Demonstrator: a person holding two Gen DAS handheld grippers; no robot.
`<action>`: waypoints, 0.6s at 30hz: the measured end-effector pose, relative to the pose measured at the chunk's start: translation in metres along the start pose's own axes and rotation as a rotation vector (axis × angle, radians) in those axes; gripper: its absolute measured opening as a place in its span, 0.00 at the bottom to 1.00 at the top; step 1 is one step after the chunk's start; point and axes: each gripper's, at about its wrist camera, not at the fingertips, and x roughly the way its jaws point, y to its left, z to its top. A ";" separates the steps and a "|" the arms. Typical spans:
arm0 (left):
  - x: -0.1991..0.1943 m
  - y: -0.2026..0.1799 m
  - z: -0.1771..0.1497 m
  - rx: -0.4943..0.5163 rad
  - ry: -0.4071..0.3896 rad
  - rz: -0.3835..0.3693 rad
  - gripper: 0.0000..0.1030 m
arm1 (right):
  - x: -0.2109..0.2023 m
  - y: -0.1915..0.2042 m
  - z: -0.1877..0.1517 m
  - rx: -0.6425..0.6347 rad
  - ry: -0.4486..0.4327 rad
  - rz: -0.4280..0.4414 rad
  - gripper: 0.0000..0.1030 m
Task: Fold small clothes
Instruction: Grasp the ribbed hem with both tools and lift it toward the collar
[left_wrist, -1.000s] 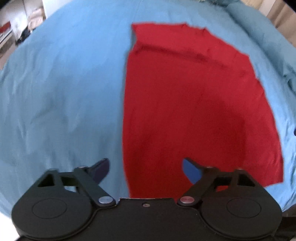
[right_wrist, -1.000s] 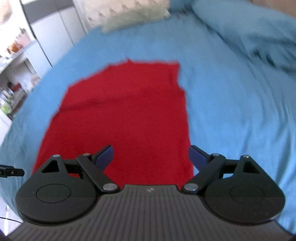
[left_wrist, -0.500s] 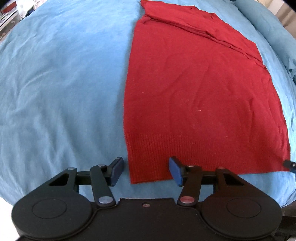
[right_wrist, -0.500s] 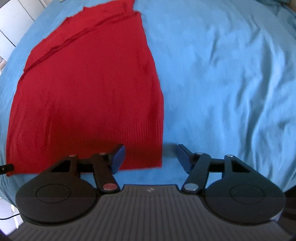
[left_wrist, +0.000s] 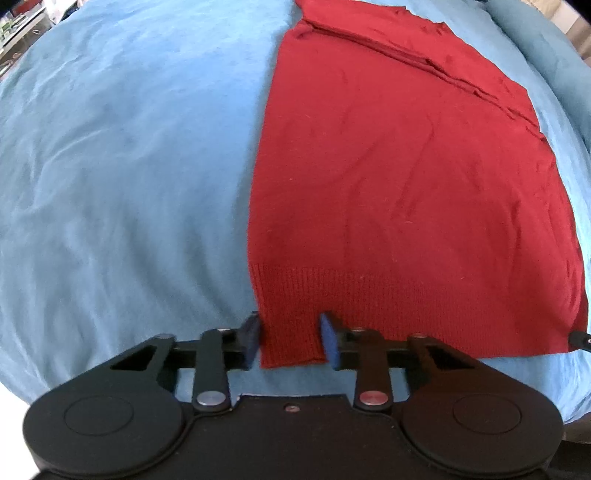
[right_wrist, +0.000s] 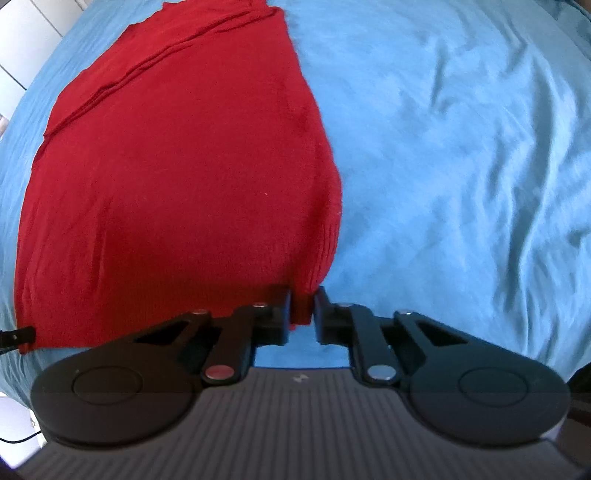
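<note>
A red knit garment (left_wrist: 406, 192) lies flat on a blue bedsheet (left_wrist: 122, 177), its ribbed hem nearest me and its far end folded over. My left gripper (left_wrist: 290, 341) straddles the near left hem corner, jaws partly closed with a gap on each side of the cloth. In the right wrist view the garment (right_wrist: 177, 177) fills the left half. My right gripper (right_wrist: 302, 314) is shut on the near right hem corner, which bunches up between the fingers.
The blue sheet (right_wrist: 461, 166) spreads wrinkled on all sides. A blue pillow or duvet edge (left_wrist: 554, 55) lies at the far right. White furniture (right_wrist: 22, 37) stands beyond the bed at the far left.
Both grippers dropped to the near hem and narrowed their jaws. The right one closed on the right corner; the left one narrowed around the left corner.
</note>
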 end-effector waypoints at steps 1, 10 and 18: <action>0.000 -0.001 0.004 -0.003 0.007 -0.002 0.12 | 0.000 0.001 0.000 -0.006 -0.001 -0.003 0.23; -0.039 -0.007 0.025 -0.027 -0.015 -0.035 0.05 | -0.023 0.007 0.018 0.019 -0.050 0.040 0.21; -0.115 -0.009 0.092 -0.046 -0.184 -0.106 0.05 | -0.083 0.006 0.083 0.117 -0.180 0.195 0.21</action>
